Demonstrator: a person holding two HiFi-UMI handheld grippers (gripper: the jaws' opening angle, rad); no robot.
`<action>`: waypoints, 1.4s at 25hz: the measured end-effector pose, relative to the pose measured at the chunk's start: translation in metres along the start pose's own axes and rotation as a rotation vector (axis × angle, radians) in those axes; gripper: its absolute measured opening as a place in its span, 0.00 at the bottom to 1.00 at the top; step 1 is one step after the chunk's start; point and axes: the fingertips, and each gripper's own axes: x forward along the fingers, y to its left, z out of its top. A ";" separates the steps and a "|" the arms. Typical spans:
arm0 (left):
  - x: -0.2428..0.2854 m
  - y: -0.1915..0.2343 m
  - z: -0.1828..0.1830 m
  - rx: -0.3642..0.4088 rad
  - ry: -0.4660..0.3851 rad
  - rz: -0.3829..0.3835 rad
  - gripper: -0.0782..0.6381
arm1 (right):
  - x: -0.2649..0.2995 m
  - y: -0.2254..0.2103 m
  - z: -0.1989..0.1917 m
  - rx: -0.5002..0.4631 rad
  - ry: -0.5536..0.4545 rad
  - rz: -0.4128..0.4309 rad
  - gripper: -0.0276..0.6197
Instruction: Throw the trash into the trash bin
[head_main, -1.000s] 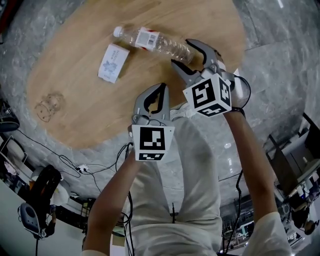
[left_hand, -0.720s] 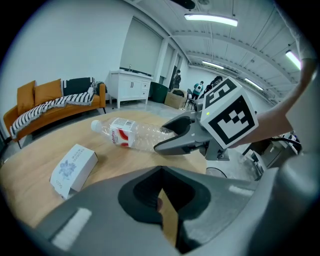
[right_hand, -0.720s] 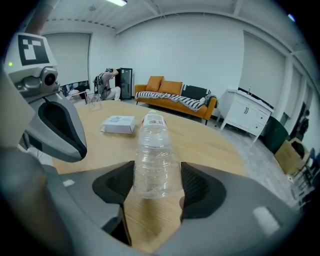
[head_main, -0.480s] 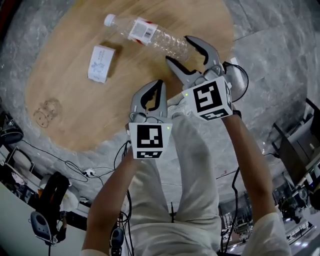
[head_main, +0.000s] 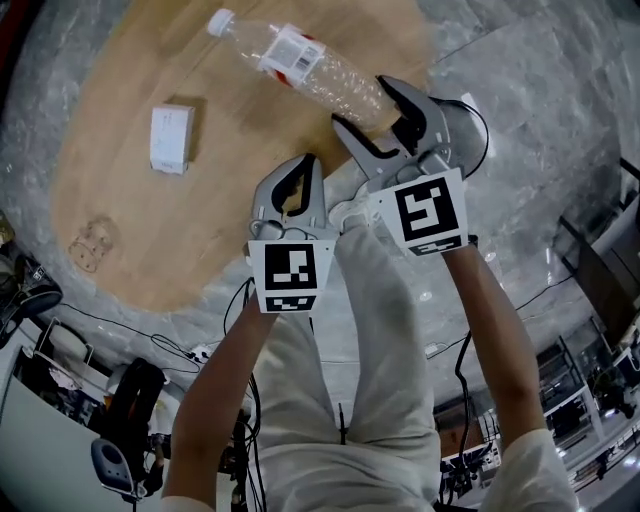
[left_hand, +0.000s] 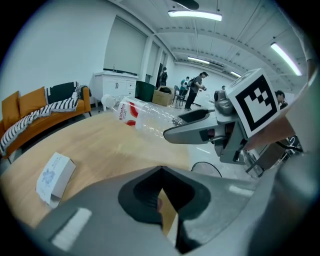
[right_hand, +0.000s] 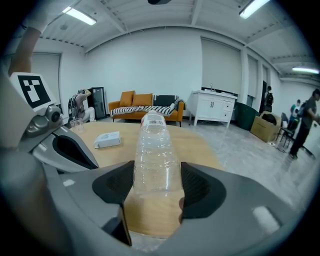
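Bottle base lies between right gripper jaws.

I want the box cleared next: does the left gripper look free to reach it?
Probably yes: the box lies alone on bare tabletop beyond the left gripper, whose shut jaws must open first.

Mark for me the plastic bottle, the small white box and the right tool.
plastic bottle (head_main: 330, 75): head view, on its clear body beside the label.
small white box (head_main: 171, 138): head view, middle of its top face.
right tool (head_main: 362, 103): head view, midway between its fingertips.
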 end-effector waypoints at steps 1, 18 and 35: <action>0.002 -0.004 0.000 0.008 0.001 -0.007 0.11 | -0.005 -0.002 -0.003 0.011 -0.001 -0.011 0.53; 0.046 -0.124 0.020 0.152 0.020 -0.148 0.11 | -0.123 -0.088 -0.095 0.247 -0.004 -0.264 0.53; 0.080 -0.191 -0.003 0.222 0.099 -0.244 0.11 | -0.194 -0.098 -0.229 0.506 0.146 -0.433 0.53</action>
